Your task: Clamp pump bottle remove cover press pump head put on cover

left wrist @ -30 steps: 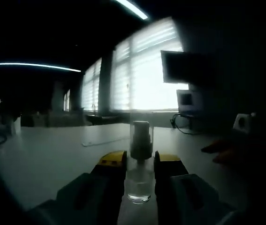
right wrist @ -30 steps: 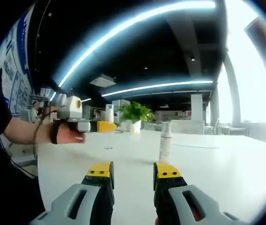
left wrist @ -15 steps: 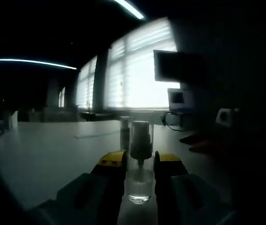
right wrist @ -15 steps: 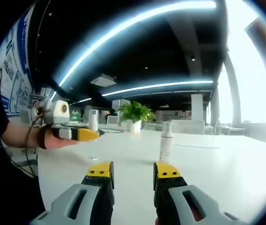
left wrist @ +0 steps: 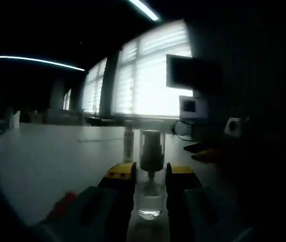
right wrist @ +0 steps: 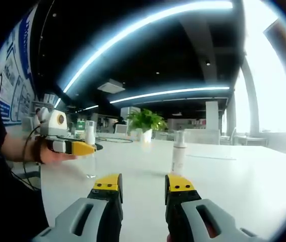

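Observation:
In the left gripper view a clear pump bottle (left wrist: 150, 199) stands upright between my left gripper's (left wrist: 150, 174) yellow-tipped jaws, which are shut on its body. A transparent cover (left wrist: 152, 132) sits over its grey pump head (left wrist: 151, 154). The right gripper view has the same left gripper (right wrist: 84, 147) at the left, held by a hand, with the clear bottle (right wrist: 90, 159) just above the table. My right gripper (right wrist: 143, 184) is open near the table's front, nothing between its jaws.
A second, white slim bottle (right wrist: 178, 151) stands on the white table (right wrist: 243, 186) ahead of the right gripper, and shows dimly as a bottle (left wrist: 128, 143) beyond the left jaws. A potted plant (right wrist: 145, 123) stands farther back. A red object (left wrist: 64, 201) lies low left.
The left gripper has carried the clear bottle lower and nearer to the right gripper. Its view has swung, bringing the second bottle into sight. The right gripper has stayed put.

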`<control>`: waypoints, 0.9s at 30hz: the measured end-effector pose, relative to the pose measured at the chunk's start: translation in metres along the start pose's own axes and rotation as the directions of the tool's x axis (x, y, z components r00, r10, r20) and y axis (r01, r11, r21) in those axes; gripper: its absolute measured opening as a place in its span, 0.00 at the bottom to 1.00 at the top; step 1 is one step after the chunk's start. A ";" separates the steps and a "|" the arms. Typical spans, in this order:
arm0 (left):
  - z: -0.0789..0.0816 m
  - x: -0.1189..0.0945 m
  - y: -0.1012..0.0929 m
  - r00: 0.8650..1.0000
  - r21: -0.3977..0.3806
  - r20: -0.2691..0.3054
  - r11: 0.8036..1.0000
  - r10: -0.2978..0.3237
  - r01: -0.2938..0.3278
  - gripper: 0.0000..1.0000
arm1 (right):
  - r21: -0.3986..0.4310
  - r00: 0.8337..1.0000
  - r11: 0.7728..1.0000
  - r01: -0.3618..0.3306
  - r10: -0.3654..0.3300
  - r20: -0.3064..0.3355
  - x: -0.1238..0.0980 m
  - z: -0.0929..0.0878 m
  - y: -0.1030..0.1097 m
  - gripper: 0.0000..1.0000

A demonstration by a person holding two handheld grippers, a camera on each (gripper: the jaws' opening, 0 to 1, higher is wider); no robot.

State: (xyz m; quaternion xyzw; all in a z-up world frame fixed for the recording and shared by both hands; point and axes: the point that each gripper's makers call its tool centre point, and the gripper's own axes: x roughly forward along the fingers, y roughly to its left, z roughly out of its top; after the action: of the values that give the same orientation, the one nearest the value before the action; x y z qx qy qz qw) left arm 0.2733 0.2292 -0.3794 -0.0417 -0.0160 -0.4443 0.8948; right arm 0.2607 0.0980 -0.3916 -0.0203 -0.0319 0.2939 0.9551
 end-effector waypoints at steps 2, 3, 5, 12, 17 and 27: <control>-0.002 -0.001 -0.004 1.000 0.007 -0.002 1.000 -0.009 0.009 0.15 | 0.000 1.000 1.000 0.000 0.000 0.000 0.000 0.000 0.000 0.28; -0.002 -0.001 -0.007 1.000 0.029 -0.004 0.999 -0.017 0.017 0.15 | -0.001 1.000 1.000 0.000 0.000 -0.001 0.000 0.000 -0.001 0.28; -0.003 0.000 -0.010 1.000 0.052 -0.007 0.998 -0.024 0.025 0.15 | -0.001 1.000 1.000 0.000 0.000 -0.001 0.000 0.000 -0.001 0.28; -0.007 -0.003 -0.006 1.000 0.044 -0.020 0.999 -0.010 0.011 0.15 | -0.001 1.000 1.000 0.001 -0.001 -0.001 0.000 0.000 0.001 0.28; -0.010 -0.002 -0.005 1.000 0.054 -0.027 0.999 -0.006 0.008 0.15 | -0.002 1.000 1.000 0.000 0.000 -0.003 0.001 -0.001 0.001 0.28; -0.012 -0.003 -0.009 1.000 0.049 -0.028 0.999 -0.009 0.011 0.15 | -0.006 1.000 1.000 0.001 -0.001 -0.006 0.001 -0.001 0.002 0.28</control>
State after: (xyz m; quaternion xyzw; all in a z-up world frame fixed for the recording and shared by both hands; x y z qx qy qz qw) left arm 0.2638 0.2248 -0.3909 -0.0133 -0.0146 -0.4488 0.8934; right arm 0.2603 0.1001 -0.3927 -0.0238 -0.0298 0.2931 0.9553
